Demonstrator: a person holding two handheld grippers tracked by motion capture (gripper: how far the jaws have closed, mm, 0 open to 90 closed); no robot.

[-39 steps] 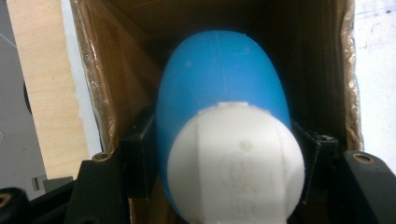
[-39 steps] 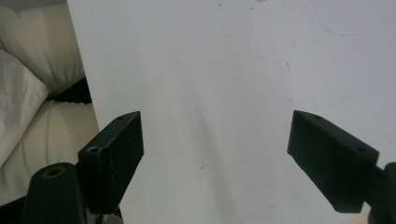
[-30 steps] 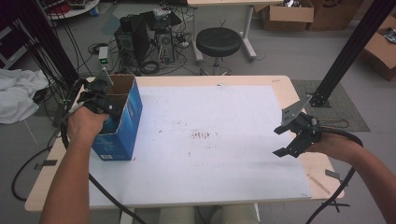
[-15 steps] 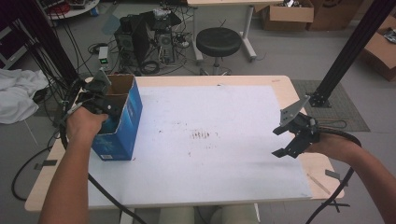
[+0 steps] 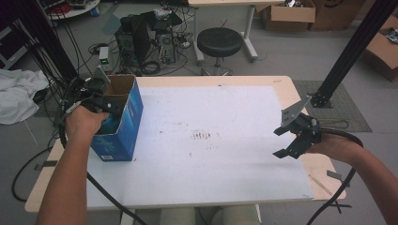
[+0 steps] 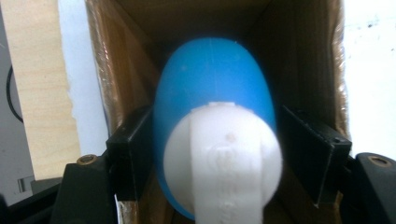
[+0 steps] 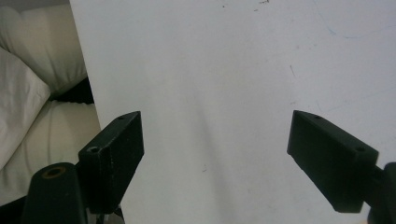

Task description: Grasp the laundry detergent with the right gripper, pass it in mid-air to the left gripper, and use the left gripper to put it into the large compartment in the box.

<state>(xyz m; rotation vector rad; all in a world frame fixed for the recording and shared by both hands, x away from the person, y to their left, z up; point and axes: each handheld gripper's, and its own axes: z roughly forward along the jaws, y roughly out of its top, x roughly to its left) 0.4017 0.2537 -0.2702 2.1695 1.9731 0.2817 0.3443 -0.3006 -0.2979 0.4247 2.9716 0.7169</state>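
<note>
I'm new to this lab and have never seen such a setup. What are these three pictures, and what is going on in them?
A person holds a two-jaw gripper in each hand. The high view looks down on the table. The other two come from cameras riding on the grippers. The left gripper reaches into an open blue box, and in its own view its jaws are shut on a blue bottle with a white cap. The right gripper hovers open near the table's right edge, holding nothing.
</note>
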